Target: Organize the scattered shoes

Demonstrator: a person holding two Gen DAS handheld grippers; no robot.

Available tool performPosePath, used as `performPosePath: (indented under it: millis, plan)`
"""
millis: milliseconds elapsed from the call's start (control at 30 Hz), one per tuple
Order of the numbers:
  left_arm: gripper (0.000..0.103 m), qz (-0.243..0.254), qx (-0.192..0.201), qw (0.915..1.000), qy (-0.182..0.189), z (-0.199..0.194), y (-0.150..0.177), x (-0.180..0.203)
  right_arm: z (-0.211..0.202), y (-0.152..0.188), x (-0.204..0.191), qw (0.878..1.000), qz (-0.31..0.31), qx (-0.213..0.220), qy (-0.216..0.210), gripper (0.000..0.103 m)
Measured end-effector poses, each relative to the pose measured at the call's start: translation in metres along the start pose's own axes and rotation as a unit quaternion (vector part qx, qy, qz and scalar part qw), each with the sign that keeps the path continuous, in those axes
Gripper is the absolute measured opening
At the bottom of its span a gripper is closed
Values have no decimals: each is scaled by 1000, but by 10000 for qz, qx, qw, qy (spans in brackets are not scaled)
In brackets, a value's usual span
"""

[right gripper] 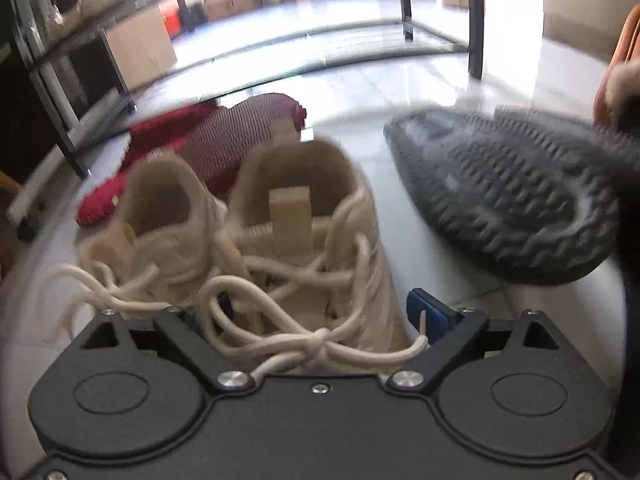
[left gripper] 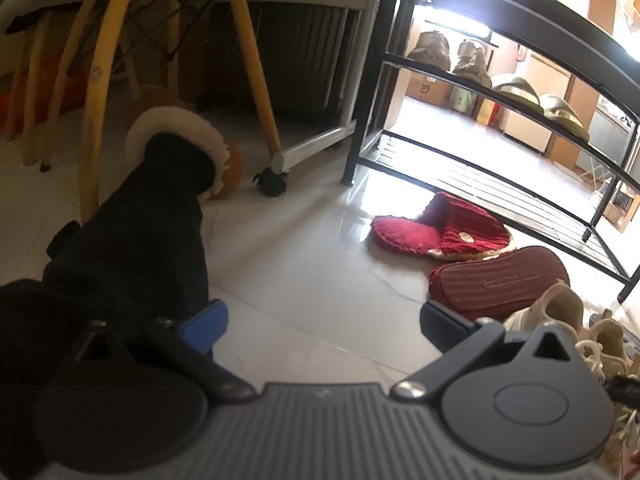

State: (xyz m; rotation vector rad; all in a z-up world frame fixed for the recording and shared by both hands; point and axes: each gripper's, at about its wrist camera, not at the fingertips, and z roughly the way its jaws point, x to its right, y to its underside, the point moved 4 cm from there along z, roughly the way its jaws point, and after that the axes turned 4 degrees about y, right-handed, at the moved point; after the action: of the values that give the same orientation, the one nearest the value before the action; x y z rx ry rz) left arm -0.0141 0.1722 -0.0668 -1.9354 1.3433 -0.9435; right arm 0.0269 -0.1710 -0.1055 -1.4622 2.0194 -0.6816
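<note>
Both grippers are standing spread. Right gripper [right gripper: 320,312] is straddling the nearer of two cream sneakers [right gripper: 304,216], blue-padded fingers [right gripper: 426,314] wide on either side of its laced front; the left finger is mostly hidden behind the laces, and the pads do not appear to be pressing on the shoe. The pair is sitting upright on the white tiled floor [right gripper: 400,88], side by side and touching, heels away from the camera, loose laces spilling toward the gripper body. Just behind them two red knit slippers [right gripper: 240,136] are lying, one sole-up, close to the bottom rail of the black shoe rack [right gripper: 476,20]. To the right, a dark shoe sole [right gripper: 504,196] is showing its tread, tilted and blurred.

Left gripper [left gripper: 322,326] is hovering over bare tile with nothing between its fingers. A black shape is filling the left of its view, reaching to a tan fleece-lined boot [left gripper: 180,140] beside yellow wooden chair legs [left gripper: 256,64]. Ahead on the right, olive shoes [left gripper: 516,88] are resting on the rack's middle shelf.
</note>
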Motion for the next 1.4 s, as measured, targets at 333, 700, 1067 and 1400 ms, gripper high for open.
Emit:
performPosePath:
  millis: [333,700,1067,1400]
  plan:
    - [103,381,-68,9992,77,4,4,14,-30,-27,9,9986,320,330,-247,101]
    - [103,407,-89,9991,88,4,5,16,-23,-47,2,9995,282,-20,-120,102]
    - [103,218,-36,9997,131,3,3,10,10,-71,-34,9988,-184,-424,-130,101]
    - [103,118,0,9997,216,5,1,9,47,-67,-51,9940,-521,-964,-72,88]
